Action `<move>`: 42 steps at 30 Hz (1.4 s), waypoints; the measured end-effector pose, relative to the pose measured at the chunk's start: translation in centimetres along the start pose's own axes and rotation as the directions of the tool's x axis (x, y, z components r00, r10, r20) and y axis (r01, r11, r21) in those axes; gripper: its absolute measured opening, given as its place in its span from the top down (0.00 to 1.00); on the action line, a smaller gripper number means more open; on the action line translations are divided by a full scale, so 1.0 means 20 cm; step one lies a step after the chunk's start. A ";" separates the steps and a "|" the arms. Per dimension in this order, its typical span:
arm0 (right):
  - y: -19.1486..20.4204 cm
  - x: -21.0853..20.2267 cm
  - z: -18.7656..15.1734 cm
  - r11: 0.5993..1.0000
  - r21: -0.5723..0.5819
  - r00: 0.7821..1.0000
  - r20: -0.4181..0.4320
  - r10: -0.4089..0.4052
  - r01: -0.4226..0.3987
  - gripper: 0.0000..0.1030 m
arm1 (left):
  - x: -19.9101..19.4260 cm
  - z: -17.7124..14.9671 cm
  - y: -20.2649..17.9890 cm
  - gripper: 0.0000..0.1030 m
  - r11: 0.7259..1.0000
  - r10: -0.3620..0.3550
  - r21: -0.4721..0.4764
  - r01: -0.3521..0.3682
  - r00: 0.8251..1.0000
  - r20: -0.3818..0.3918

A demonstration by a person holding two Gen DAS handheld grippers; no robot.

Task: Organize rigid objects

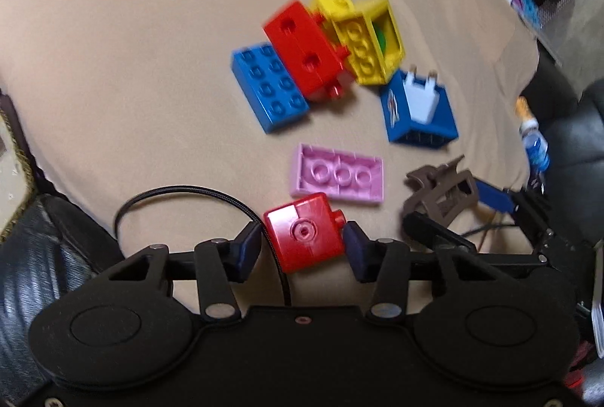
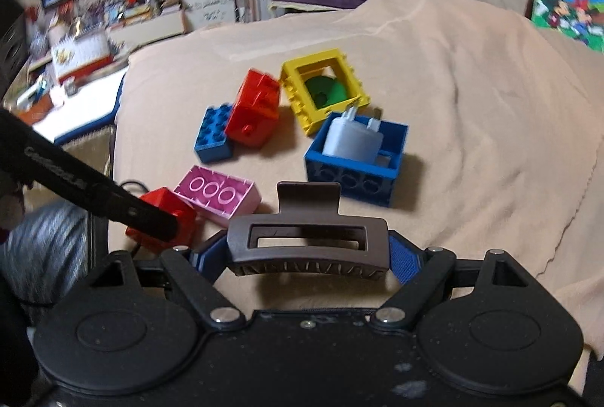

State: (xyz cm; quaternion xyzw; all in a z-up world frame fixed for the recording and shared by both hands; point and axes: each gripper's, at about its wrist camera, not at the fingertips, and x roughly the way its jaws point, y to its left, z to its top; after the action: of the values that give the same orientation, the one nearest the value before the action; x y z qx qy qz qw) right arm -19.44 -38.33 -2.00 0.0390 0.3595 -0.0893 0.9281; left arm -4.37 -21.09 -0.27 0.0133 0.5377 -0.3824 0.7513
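Note:
My left gripper (image 1: 304, 242) is shut on a small red block (image 1: 305, 232), held just above the beige blanket (image 1: 113, 67); the block also shows in the right wrist view (image 2: 166, 207), partly behind the left gripper's finger. My right gripper (image 2: 307, 256) is shut on a brown hair claw clip (image 2: 307, 237), which also shows in the left wrist view (image 1: 441, 191). Ahead lie a pink brick (image 1: 338, 174), a blue brick (image 1: 270, 86), a large red block (image 1: 307, 50), a yellow open box (image 2: 324, 90) holding a green piece (image 2: 326, 90), and a blue box (image 2: 356, 158) holding a white charger plug (image 2: 353, 141).
A colourful cartoon box (image 2: 570, 8) stands at the far right beyond the blanket. A black cable (image 1: 181, 191) loops near my left gripper. A water bottle (image 1: 534, 139) lies off the blanket's right edge. Cluttered shelves and a sofa fill the room behind.

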 end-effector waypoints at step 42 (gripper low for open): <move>-0.08 0.07 0.05 0.986 0.133 0.993 -0.063 -0.096 0.103 0.17 | -0.61 -0.14 -0.02 0.36 0.885 -0.060 0.453 -0.111 0.936 0.347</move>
State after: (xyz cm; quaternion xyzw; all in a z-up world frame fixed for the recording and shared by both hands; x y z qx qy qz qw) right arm -18.08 -40.13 -2.29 0.0868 0.3801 -0.1587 0.9071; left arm -8.50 -13.33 8.66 0.1317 0.2871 -0.4863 0.8147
